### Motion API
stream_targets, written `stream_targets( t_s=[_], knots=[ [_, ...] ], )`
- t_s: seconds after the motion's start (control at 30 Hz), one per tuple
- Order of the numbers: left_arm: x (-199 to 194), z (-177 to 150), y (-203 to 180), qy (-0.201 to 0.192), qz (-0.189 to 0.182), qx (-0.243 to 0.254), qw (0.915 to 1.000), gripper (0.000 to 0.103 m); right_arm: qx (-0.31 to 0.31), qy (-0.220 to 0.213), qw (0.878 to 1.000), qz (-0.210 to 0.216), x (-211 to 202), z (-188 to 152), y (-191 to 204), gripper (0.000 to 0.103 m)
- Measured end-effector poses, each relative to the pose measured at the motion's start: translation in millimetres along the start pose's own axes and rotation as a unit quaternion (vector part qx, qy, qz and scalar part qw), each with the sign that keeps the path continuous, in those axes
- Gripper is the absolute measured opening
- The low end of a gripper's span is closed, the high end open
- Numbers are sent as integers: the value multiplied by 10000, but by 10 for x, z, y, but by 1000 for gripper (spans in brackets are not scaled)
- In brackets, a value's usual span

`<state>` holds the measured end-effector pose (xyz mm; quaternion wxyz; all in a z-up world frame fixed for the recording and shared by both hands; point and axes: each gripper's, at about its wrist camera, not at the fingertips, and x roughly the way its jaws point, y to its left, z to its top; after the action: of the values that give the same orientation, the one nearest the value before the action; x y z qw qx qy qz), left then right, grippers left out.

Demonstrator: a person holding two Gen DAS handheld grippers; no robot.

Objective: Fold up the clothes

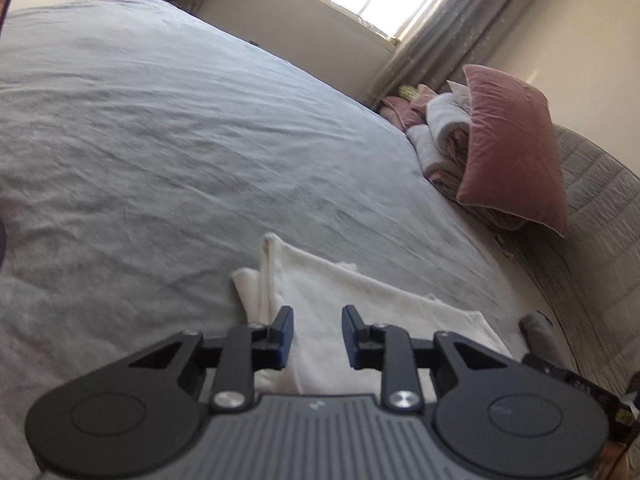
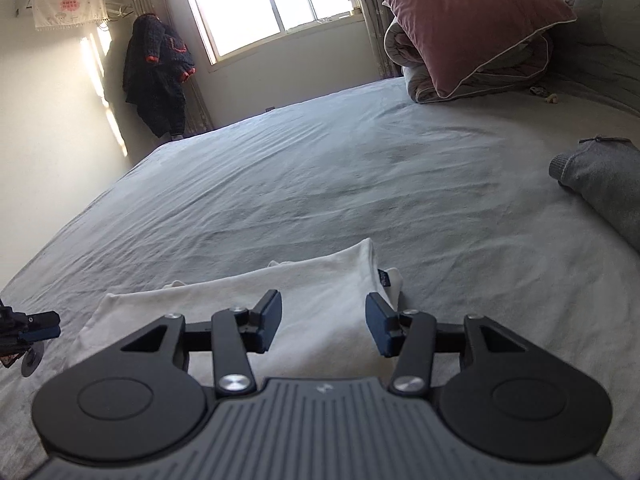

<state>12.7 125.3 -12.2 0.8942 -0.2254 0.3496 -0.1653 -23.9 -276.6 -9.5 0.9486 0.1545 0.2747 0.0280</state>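
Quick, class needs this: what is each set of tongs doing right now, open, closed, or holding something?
Left tongs: open, holding nothing, above the folded white garment.
Right tongs: open, holding nothing, above the same garment.

Your two cameras look down across the bed (image 1: pixel 168 152).
Both sit close above the same white cloth (image 2: pixel 320 304).

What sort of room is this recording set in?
Most likely a bedroom: a wide bed under a grey sheet, a pink pillow propped on rolled bedding, and a curtained window.
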Motion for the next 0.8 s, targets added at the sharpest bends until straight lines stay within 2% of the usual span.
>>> stream_targets(
  t_s=[0.03, 0.1, 0.13, 0.17, 0.2, 0.23, 0.27, 0.3, 0.37, 0.4, 0.5, 0.53, 0.8],
  knots=[
    [31, -47, -13, 130, -80, 35, 9999, 24, 20, 29, 10000, 18, 4, -15, 17, 51],
    [127, -138, -26, 464, -3, 189, 9987, 24, 160, 114, 9997, 120, 36, -51, 17, 51],
    [157, -176, -13, 524, 180, 246, 9982, 19, 207, 227, 9994, 142, 67, -74, 8, 51],
    [171, -202, 17, 553, 358, 247, 9975, 7, 251, 348, 9990, 159, 101, -97, -2, 51],
    [147, -203, 78, 534, 465, 108, 9974, 3, 194, 421, 9989, 100, 131, -119, -10, 49],
    [100, -187, 149, 509, 447, -133, 9976, 2, 79, 422, 9991, -13, 134, -136, -18, 42],
    [53, -170, 220, 485, 424, -377, 9972, 3, 13, 410, 9991, -65, 120, -140, -30, 40],
    [10, -161, 243, 450, 483, -389, 9971, 4, 4, 398, 9992, -91, 98, -141, -47, 41],
    [-76, -145, 285, 380, 605, -399, 9966, 33, 85, 408, 9991, -39, 62, -109, -109, 41],
    [-119, -137, 306, 345, 666, -404, 9964, 37, 140, 425, 9990, 5, 48, -88, -140, 42],
    [-103, -123, 433, 444, 338, -847, 9948, 43, 299, 372, 9989, -33, 4, -55, -202, 56],
    [-78, -124, 473, 479, 218, -1014, 9935, 47, 340, 354, 9987, -98, -2, -50, -219, 57],
    [220, -134, 436, 689, 36, -1226, 9901, 56, 1167, 565, 9915, -75, 162, -65, -437, 57]
  ],
)
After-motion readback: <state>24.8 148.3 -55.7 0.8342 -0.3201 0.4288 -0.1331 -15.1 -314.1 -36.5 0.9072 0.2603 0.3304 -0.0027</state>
